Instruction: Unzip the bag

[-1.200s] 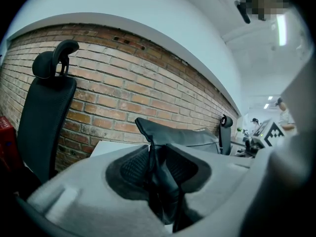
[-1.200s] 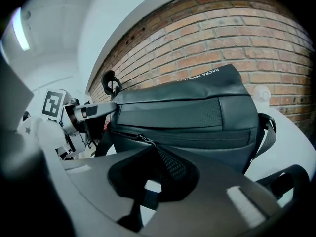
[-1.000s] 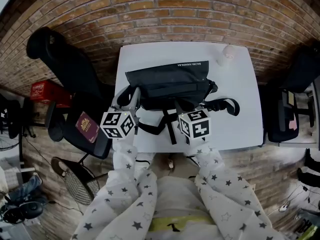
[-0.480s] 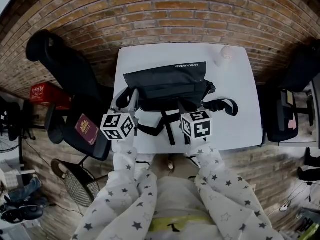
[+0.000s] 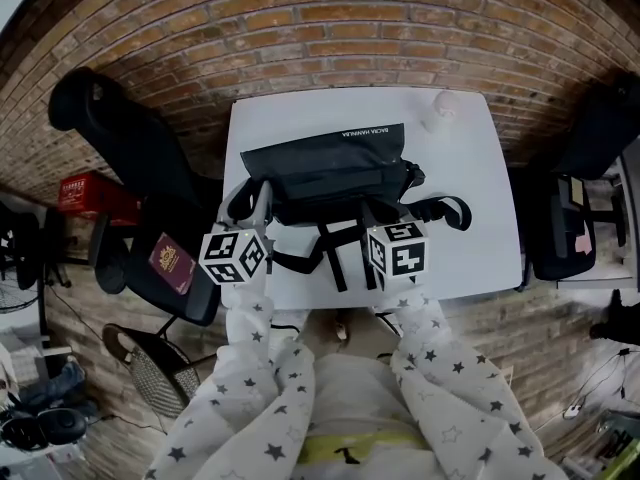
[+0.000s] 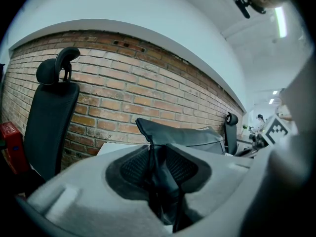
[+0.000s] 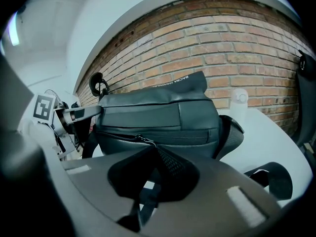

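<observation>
Office chair [image 5: 130, 138]: stands off to the left of the left gripper; its base is cut off by the bench edge.
Red booklet [image 5: 170, 264]: lies on a second seat, left of and nearer than the left gripper; its cover print is too small to read.
Left gripper [image 6: 158, 157]: closed on a fold of black bag material at the bag's left end; whether that fold is strap or body cannot be told, as the pads hide it.
Bag [image 5: 330, 168]: black, lying on the bench between and just beyond the two grippers; its near edge is hidden under both grippers in the head view.
Zipper pull [image 7: 138, 138]: sits right at the tips of the right gripper on the bag's front zip; its tab end is lost between the pads.
Right gripper [image 7: 148, 149]: pressed together, pinching the zipper pull.
Strap [image 5: 440, 211]: loops on the bench to the right of the right gripper, partly cut off behind it.
White bottle [image 5: 437, 111]: beyond the right gripper, past the bag's far right corner.
Bench [image 5: 470, 198]: white; its near edge is hidden by the sleeves.
</observation>
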{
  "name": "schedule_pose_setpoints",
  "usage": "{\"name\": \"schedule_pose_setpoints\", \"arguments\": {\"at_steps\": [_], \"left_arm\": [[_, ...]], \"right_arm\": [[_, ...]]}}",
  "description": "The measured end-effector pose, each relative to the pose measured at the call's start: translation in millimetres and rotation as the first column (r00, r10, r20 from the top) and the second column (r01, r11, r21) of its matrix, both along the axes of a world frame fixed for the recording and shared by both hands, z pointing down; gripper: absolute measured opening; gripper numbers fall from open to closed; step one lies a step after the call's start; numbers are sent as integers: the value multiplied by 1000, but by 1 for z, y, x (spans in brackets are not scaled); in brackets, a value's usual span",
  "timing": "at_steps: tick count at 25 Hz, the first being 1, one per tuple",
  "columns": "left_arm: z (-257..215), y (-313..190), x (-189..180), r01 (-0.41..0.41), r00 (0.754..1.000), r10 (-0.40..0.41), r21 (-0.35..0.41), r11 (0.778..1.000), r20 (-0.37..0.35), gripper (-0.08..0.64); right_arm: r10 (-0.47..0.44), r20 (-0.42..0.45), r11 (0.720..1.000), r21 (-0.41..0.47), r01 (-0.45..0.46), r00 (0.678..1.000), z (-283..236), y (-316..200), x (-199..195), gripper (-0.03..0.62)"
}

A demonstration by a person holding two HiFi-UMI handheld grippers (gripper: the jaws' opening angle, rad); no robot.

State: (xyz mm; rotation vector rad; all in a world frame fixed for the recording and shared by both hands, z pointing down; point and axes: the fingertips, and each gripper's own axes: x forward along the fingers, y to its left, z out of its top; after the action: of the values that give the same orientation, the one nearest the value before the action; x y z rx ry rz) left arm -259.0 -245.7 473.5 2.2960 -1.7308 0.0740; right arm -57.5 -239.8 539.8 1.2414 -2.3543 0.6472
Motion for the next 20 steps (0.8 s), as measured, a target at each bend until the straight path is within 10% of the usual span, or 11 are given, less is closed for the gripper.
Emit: {"name": "schedule_pose_setpoints", "arguments": {"at_steps": [20], "left_arm": [[0,1,-2,34,999,-34,7,999,2,109]], "right_arm": [[92,-24,996,10,-92,995,-2,-5,37,17]]}}
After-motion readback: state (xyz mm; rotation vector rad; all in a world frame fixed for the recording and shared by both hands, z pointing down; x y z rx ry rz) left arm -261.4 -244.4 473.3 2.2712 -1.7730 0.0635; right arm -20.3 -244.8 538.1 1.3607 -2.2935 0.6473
